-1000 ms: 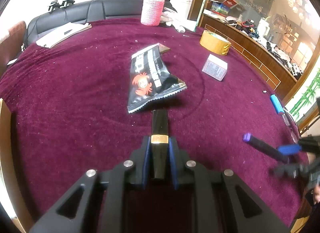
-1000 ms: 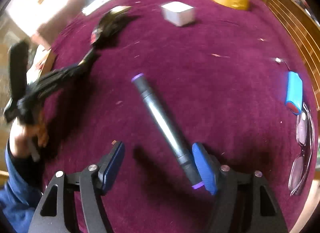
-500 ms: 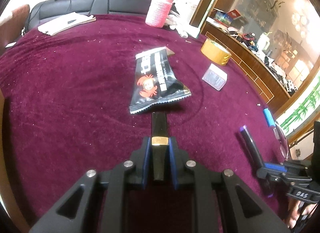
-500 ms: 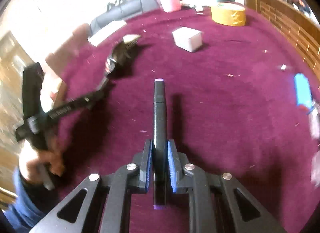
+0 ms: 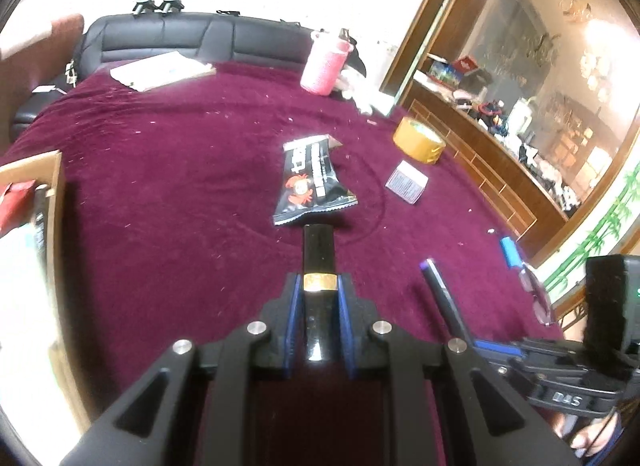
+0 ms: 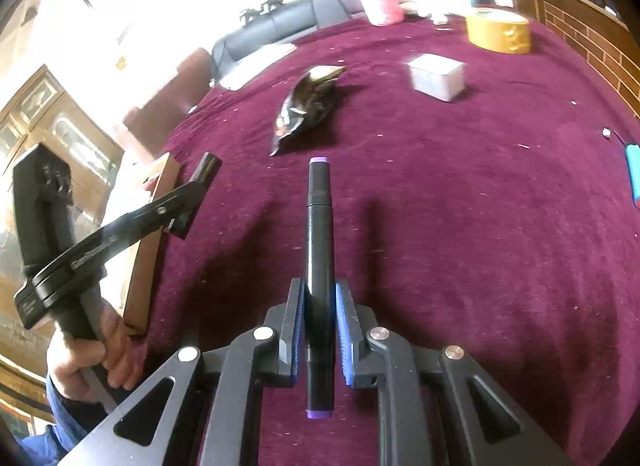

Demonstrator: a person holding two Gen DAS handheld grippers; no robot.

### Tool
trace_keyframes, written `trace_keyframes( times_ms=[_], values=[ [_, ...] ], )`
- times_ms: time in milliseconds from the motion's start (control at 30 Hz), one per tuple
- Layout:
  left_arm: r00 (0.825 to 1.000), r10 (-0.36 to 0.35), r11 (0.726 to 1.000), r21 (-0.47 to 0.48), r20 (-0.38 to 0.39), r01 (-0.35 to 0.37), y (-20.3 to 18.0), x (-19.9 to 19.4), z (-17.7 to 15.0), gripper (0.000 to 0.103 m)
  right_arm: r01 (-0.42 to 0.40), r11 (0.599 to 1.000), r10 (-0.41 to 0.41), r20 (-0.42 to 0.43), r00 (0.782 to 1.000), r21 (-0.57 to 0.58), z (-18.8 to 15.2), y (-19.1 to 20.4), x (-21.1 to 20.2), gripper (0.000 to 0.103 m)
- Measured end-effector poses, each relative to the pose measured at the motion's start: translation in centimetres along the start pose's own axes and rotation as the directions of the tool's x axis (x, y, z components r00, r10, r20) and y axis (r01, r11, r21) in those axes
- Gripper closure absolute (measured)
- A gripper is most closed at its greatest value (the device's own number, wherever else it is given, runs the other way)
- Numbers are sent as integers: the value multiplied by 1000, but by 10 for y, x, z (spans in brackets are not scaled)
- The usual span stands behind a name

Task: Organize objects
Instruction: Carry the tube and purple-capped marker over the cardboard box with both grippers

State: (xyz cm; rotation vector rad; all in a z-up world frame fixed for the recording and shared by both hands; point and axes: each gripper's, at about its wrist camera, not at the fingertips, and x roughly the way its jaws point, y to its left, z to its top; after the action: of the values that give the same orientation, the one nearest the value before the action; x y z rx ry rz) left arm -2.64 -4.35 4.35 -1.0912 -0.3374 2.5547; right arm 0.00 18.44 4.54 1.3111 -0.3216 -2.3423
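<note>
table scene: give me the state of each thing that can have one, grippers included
left gripper: shut on the black tube
right gripper: shut on the marker, capped both ends
snack packet: lying flat, sealed
tape roll: lying flat
small white box: closed
cardboard box: open, things inside
glasses: lying unfolded

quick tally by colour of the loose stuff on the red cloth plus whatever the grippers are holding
Black: 3 – snack packet, gold-banded tube in the left gripper, purple-capped marker in the right gripper
Yellow: 1 – tape roll
White: 2 – small box, papers
Blue: 1 – small cylinder
Pink: 1 – bottle
Clear: 1 – eyeglasses
Total: 9
</note>
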Motion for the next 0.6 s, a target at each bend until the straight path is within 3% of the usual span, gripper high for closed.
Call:
trace_keyframes(
  times_ms=[400,600],
  values=[
    [993,2,997,-73,122,7,28,-87,-15,86,-95,989,92,-30,995,-111,12,70,9,87],
    [977,75,992,-112,199,-53,52,-135,-16,86,-164,974,155,-66,986,-154,23,109,19,86]
  ],
)
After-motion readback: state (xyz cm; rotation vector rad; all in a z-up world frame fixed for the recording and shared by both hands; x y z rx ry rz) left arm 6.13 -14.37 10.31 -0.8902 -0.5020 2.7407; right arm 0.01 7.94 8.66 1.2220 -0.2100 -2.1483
